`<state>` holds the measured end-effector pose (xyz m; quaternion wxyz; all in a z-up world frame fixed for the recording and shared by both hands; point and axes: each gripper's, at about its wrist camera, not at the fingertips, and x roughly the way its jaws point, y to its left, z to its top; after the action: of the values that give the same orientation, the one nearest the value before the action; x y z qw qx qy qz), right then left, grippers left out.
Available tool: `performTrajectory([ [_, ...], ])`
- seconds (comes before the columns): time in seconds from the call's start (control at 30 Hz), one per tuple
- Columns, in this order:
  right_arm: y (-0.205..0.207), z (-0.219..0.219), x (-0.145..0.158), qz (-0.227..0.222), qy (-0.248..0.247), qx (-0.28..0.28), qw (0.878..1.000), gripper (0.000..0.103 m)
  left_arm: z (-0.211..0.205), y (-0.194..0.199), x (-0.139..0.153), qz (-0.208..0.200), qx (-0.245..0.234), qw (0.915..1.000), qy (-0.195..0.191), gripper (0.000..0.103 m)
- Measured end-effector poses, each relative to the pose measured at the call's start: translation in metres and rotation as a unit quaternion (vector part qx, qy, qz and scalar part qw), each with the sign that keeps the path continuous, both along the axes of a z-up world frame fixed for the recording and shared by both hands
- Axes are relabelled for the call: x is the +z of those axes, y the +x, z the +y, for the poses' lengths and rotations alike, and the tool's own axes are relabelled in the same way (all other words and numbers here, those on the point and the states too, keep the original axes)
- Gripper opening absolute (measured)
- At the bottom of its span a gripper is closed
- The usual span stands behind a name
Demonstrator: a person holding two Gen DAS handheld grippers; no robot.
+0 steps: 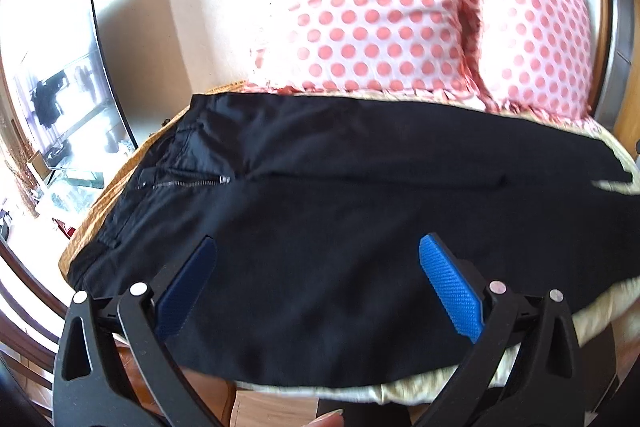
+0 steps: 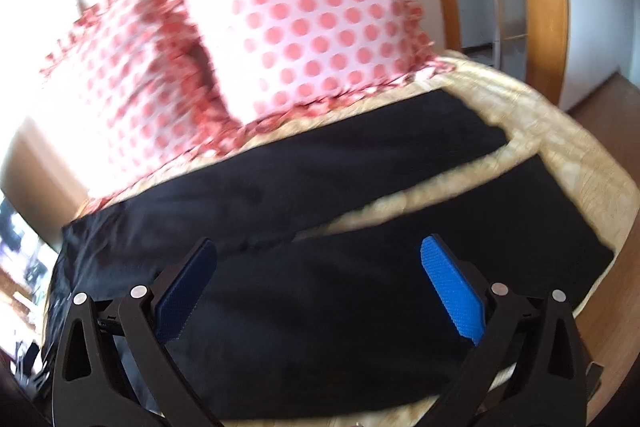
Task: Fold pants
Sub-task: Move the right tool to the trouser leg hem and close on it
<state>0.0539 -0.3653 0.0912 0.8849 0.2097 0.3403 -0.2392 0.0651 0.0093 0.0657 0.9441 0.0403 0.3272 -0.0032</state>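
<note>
Bedspread (image 2: 568,155) carries black pants (image 1: 320,195), spread flat beyond both grippers' wide-apart, empty fingers (image 1: 450,287).

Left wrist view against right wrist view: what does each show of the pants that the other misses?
Only the left wrist view shows the zipper at the waist end of the black pants, plus a mirror off to the side. Only the right wrist view shows the two legs lying apart, with a strip of the cream bedspread between them, and a wooden door frame. Both show the pants spread flat on the bed, the polka-dot pillows behind them, and an open gripper above the fabric, the left and the right, holding nothing.
</note>
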Motion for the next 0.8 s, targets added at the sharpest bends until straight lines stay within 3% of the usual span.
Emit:
performTrajectory([
  [0.13, 0.058, -0.045, 0.0, 0.056, -0.017, -0.05, 0.997, 0.102, 0.009, 0.036, 0.008, 0.003, 0.003, 0.9992, -0.039, 0.101],
  [0.3, 0.129, -0.108, -0.028, 0.128, 0.008, -0.125, 0.984, 0.102, 0.012, 0.077, 0.008, 0.004, 0.022, 0.9989, -0.041, 0.101],
  [0.47, 0.183, -0.15, -0.06, 0.184, 0.027, -0.188, 0.964, 0.073, 0.015, 0.11, -0.003, 0.033, 0.033, 0.9975, -0.053, 0.101],
  [0.67, 0.214, -0.168, -0.085, 0.205, 0.049, -0.222, 0.952, 0.07, 0.023, 0.129, -0.025, 0.072, 0.011, 0.9917, -0.106, 0.101],
  [0.8, 0.223, -0.169, -0.092, 0.229, 0.029, -0.248, 0.941, 0.07, 0.024, 0.134, -0.032, 0.079, 0.011, 0.991, -0.107, 0.101],
])
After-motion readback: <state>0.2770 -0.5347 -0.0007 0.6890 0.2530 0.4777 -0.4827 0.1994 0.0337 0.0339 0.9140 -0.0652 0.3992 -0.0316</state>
